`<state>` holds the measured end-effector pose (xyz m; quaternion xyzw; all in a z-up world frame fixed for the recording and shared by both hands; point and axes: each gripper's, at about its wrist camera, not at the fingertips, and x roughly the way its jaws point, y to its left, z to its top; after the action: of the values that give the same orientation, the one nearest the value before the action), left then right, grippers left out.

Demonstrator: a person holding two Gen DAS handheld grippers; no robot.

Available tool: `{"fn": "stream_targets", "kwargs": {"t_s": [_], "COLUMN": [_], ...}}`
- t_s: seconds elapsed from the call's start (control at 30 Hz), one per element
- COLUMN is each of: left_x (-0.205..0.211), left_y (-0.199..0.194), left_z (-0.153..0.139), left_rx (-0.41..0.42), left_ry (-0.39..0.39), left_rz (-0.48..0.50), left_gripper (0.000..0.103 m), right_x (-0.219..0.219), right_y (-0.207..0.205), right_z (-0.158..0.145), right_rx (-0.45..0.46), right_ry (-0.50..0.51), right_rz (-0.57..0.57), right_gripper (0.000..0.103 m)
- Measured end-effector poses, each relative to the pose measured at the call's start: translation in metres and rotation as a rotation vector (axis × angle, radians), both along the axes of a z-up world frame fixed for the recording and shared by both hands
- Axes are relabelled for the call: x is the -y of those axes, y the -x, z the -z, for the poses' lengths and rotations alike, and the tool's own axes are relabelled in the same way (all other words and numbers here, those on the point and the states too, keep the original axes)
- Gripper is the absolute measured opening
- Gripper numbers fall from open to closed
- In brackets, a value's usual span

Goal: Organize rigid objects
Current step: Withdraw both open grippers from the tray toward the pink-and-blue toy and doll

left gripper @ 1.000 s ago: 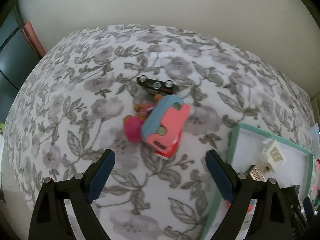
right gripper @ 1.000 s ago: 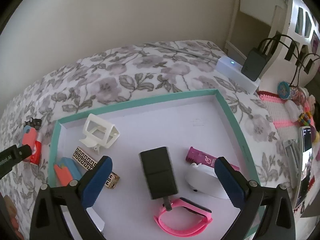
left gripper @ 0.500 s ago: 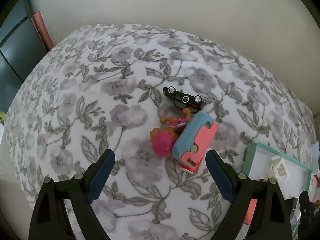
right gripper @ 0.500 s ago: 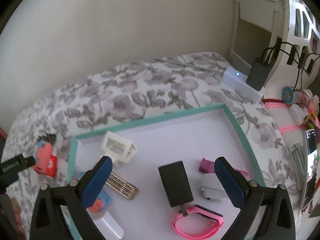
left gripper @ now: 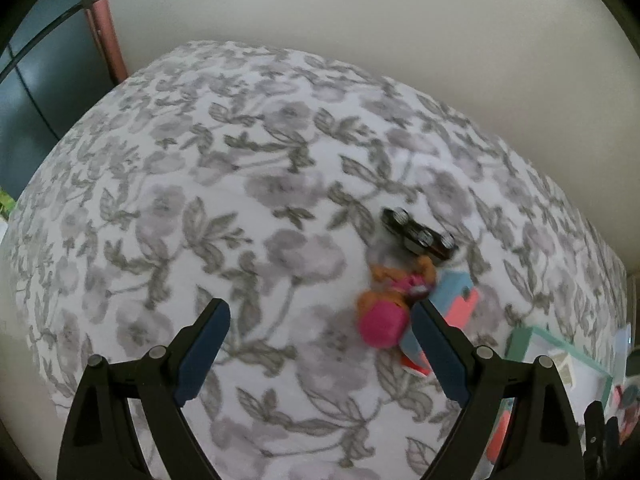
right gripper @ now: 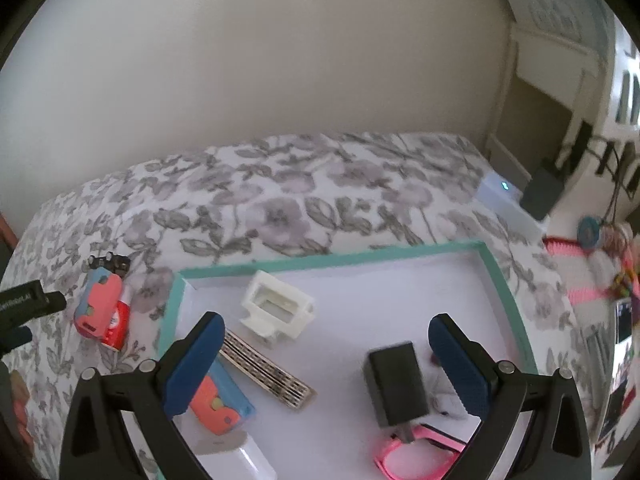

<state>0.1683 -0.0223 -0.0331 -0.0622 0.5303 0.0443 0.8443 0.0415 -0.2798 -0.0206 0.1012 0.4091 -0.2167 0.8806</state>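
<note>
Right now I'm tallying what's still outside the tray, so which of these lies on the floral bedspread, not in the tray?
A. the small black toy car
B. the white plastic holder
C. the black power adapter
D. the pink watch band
A: the small black toy car lies on the floral bedspread, outside the teal-rimmed tray.

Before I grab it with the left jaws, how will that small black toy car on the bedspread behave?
The small black toy car lies wheels-up, so it probably won't roll until righted. It looks like rigid plastic, likely light. It touches the pink-haired doll, so a push may drag that along over the soft floral bedspread.
</note>
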Motion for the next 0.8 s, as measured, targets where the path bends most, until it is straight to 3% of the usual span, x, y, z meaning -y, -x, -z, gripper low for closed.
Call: {"fn": "stream_targets", "kwargs": {"t_s": [0.13, 0.33, 0.57, 0.8], "left_x": [-0.014, -0.023, -0.026, -0.040], "left_y": [-0.004, -0.011, -0.022, -0.031], "left_z": [-0.004, 0.002, 0.013, 0.026], "left_rx": [0.019, 0.002, -0.015, -0.035], "left_ry": [0.011, 0.025, 0.042, 0.084], "left_rz": [-0.026, -0.037, -0.060, -0.121], "left_gripper": [0.092, 0.092, 0.092, 0.092], "right_x": [-0.021, -0.051, -0.089, -0.100], "right_y": [-0.016, -0.047, -0.081, -0.105], "right_z": [-0.008, -0.007, 0.011, 0.038], "right_rx": [0.035, 0.034, -0.005, -0.058], "right_ry": [-0.012, -0.166, -0.278, -0.352], "right_rz": [-0.067, -0.155, -0.252, -0.255], "right_gripper": [0.103, 0.103, 0.103, 0.098]}}
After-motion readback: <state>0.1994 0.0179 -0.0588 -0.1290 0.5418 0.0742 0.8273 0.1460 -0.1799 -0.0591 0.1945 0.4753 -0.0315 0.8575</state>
